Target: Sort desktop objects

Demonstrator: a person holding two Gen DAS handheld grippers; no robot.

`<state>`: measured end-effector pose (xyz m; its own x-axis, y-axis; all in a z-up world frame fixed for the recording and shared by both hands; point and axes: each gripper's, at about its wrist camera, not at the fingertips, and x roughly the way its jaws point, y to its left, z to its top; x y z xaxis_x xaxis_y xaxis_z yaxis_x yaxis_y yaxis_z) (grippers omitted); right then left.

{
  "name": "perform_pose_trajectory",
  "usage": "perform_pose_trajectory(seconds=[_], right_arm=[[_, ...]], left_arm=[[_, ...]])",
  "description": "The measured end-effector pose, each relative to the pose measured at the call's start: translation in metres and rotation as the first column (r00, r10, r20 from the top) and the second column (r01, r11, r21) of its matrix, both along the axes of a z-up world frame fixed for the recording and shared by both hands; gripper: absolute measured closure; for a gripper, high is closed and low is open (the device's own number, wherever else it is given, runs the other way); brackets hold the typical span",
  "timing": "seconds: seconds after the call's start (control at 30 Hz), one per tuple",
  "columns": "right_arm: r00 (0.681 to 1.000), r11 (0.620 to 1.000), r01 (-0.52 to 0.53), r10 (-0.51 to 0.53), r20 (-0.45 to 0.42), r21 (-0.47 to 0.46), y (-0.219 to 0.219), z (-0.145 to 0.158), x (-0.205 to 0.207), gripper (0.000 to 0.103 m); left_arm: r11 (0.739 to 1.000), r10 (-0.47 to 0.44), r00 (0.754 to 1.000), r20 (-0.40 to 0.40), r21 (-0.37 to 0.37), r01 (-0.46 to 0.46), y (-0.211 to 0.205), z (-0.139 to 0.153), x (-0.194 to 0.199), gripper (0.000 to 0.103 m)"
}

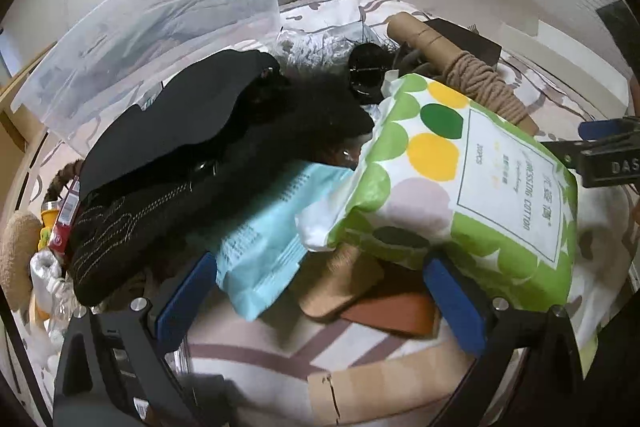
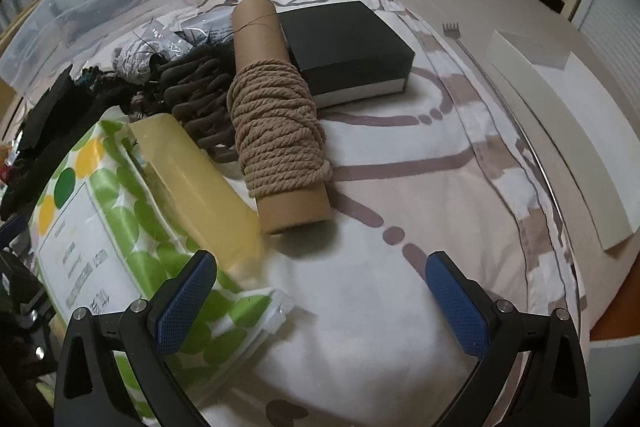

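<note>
On the patterned bedsheet [image 2: 400, 155], I am hovering both tools over a heap of clutter, so I judge the sorting to be at the choosing stage, with nothing lifted yet. My left gripper [image 1: 320, 291] is holding its jaws spread wide and empty, framing the light blue wipes packet [image 1: 272, 227] and the green-dotted cotton pad pack [image 1: 464, 179] leaning above it. My right gripper [image 2: 320, 291] is likewise standing wide open over bare sheet, with the rope-wound cardboard tube [image 2: 276, 119] lying just ahead and the black box [image 2: 348, 47] touching its far side. A yellowish translucent case [image 2: 196, 175] is resting on the cotton pad pack beside the tube.

Next I would be lowering one set of jaws around a single item, likely the tube on the right or the wipes packet on the left, then carrying it toward the clear plastic bin [image 1: 160, 23] behind the pile.

Much is being hidden: black fabric [image 1: 192, 147] is burying whatever lies beneath it, brown flat pieces under the pack are hard to identify, and items at the left edge are cut off.
</note>
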<state>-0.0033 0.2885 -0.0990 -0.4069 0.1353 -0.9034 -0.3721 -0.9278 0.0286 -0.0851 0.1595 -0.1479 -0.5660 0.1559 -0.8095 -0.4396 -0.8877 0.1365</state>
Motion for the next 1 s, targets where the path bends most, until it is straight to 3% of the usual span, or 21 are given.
perform_pose_trajectory(seconds=[0.23,0.43,0.6,0.77,1.0], right_arm=[[0.996,1.0,-0.019,0.02,-0.086,0.01,-0.006,0.017,0.003,0.0],[0.981,0.998,-0.06,0.059,-0.187,0.001,-0.015,0.033,0.007,0.0],[0.975,0.999,-0.046,0.04,-0.219,-0.021,-0.012,0.038,0.007,0.0],[0.971,0.999,-0.04,0.03,-0.239,-0.034,-0.011,0.04,0.009,0.0],[0.97,0.998,-0.054,0.045,-0.238,-0.03,-0.015,0.039,0.008,0.0]], left_arm=[[0.999,0.016,1.0,0.016,0.04,-0.016,-0.012,0.002,0.002,0.0],[0.986,0.025,0.997,0.066,0.16,-0.035,-0.032,0.022,0.028,0.0],[0.964,-0.039,0.989,0.146,0.265,-0.001,-0.031,0.032,0.064,0.0],[0.962,-0.026,0.986,0.162,0.274,-0.02,-0.014,0.022,0.085,0.0],[0.978,0.039,0.982,0.183,0.197,-0.075,0.0,-0.006,0.083,0.0]])
